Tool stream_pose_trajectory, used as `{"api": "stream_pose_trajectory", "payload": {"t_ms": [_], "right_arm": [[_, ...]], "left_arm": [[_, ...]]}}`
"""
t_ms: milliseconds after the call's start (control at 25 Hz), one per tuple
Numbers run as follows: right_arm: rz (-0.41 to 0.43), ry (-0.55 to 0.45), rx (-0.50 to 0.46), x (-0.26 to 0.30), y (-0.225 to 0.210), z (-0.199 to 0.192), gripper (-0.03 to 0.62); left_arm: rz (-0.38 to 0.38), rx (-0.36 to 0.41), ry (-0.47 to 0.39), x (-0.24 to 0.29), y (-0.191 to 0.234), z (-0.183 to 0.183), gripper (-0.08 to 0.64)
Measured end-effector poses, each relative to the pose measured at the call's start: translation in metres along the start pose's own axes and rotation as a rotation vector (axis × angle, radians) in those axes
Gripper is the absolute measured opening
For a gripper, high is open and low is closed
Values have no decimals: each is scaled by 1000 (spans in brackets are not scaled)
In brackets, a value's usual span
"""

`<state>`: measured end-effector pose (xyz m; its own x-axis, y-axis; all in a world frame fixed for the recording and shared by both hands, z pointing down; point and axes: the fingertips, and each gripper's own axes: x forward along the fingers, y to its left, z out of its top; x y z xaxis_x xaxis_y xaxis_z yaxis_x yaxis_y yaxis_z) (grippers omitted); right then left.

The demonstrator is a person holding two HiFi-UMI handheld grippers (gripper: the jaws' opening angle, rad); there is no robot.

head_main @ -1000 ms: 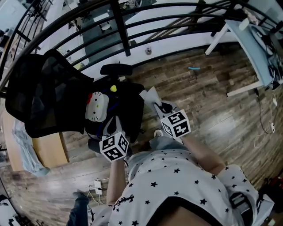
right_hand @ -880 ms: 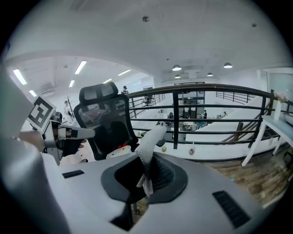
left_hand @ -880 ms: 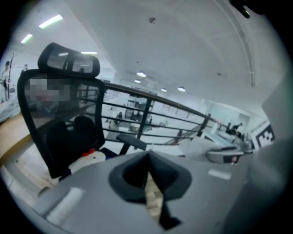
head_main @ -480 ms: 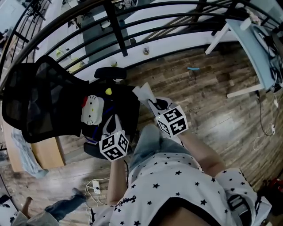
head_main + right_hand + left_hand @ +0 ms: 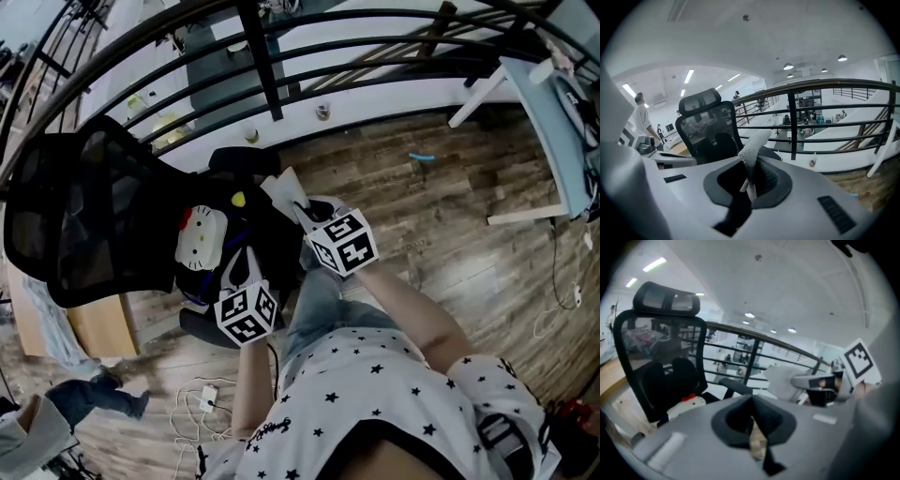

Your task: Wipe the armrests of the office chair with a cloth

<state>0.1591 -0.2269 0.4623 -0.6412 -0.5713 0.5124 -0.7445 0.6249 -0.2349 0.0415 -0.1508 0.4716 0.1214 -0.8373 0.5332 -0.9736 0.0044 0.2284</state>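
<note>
The office chair has a black mesh back and a white cat-face cushion on its seat. Its far armrest lies by the railing, and its near armrest is by my left hand. My right gripper is shut on a white cloth, whose tip hangs just right of the far armrest; I cannot tell whether they touch. The right gripper view shows the cloth pinched upright in that gripper, with the chair behind it. My left gripper hovers over the seat front, shut on nothing.
A black railing runs along the far side, right behind the chair. A white table stands at the right. A small blue thing and cables lie on the wood floor. A person's legs show at the lower left.
My right gripper has carried the cloth up and left, closer to the far armrest. The left gripper has hardly moved. The person at the lower left has stepped further left.
</note>
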Motion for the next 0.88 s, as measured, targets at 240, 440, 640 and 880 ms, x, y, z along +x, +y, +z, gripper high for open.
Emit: {"api": "stream_pose_trajectory", "payload": {"t_ms": [240,440,640,880], "right_arm": [[51,28,0,74,-1,29,32],[86,75,-19,139,2,44,32],[111,129,-9,194,1,51,32],[118,201,29,256,-10,51,32]], "left_arm": [[47,-39,8,32,28,9,6],[88,-97,38,61,63,12,6],[112,-124,63,87,86,23,6],[130,-155,96,119,107,34,6]]}}
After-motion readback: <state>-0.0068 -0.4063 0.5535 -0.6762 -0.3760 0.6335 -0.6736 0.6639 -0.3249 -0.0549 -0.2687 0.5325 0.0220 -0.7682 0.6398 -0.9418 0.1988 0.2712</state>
